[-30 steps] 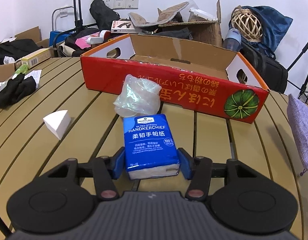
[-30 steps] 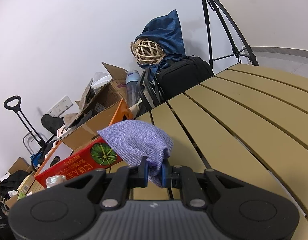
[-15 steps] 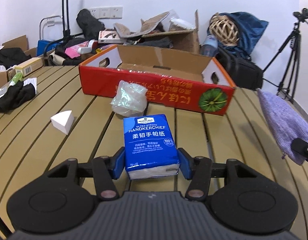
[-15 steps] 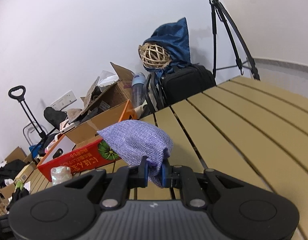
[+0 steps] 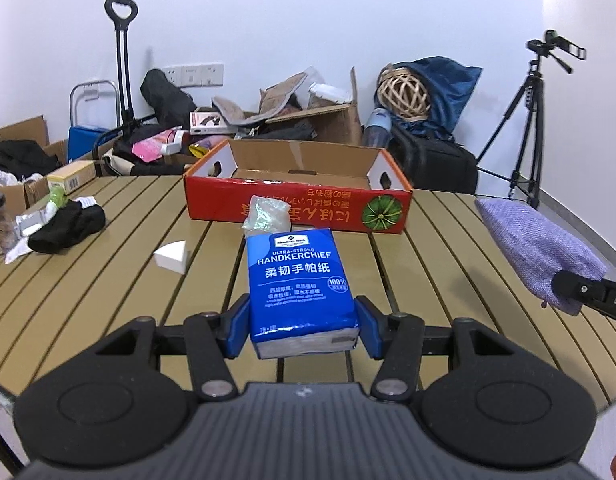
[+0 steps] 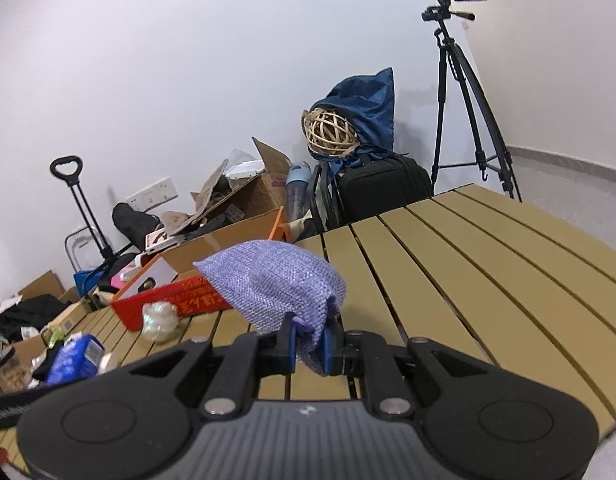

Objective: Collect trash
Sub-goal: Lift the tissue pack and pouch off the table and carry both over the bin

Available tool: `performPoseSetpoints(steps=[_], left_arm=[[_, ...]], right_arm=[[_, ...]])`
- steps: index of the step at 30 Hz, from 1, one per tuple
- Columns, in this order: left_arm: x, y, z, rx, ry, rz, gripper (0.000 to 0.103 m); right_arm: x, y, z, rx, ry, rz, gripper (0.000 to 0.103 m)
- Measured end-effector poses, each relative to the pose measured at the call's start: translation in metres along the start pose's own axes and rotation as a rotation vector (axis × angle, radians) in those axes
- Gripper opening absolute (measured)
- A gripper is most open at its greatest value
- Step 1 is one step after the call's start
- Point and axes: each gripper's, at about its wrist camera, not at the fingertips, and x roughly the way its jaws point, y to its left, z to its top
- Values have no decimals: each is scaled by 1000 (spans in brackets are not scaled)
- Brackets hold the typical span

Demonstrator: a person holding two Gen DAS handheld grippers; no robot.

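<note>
Aloft: both claws (image 5: 303, 320) (image 6: 309, 340) loaded, angled tableward.

The blue tissue pack (image 5: 302, 292) says "Member's Mark", "ULTRA-STRONG HANDKERCHIEF" and "100%", with Chinese words too. The red box (image 5: 298, 210) has upside-down yellow writing.

The left gripper (image 5: 303, 326) now sits higher and farther back from the red box (image 5: 298, 200), carrying the blue tissue pack (image 5: 300, 296) with it. The right gripper (image 6: 308, 340) also rises, lifting the purple pouch (image 6: 272, 280) clear of the desk (image 6: 468, 264).
</note>
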Motion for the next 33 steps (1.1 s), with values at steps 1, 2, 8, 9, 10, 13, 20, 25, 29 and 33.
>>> performPoseSetpoints(steps=[1, 2, 8, 9, 10, 13, 20, 25, 29, 33], left_arm=[[-10, 2, -4, 6, -6, -4, 55], [-17, 4, -7, 10, -10, -9, 55], [-62, 17, -39, 12, -13, -26, 55], [-68, 20, -45, 12, -14, -32, 55], [-75, 22, -50, 14, -18, -33, 55], [-95, 27, -65, 23, -35, -31, 55], [-132, 44, -97, 15, -35, -38, 55], [-148, 60, -120, 11, -7, -36, 55], [-159, 73, -142, 17, 23, -31, 55], [-169, 86, -164, 35, 42, -18, 55]], right_arm=[[-9, 1, -3, -13, -8, -4, 12], [-16, 2, -7, -21, -13, -5, 12], [-65, 6, -31, -56, -52, 35, 12], [-74, 7, -38, -66, -62, 50, 12], [-81, 8, -42, -71, -68, 61, 12], [-102, 13, -58, -88, -80, 89, 12], [-140, 21, -90, -95, -76, 154, 12], [-161, 29, -114, -115, -51, 185, 12], [-171, 34, -134, -125, -16, 196, 12], [-180, 41, -158, -139, 41, 206, 12]])
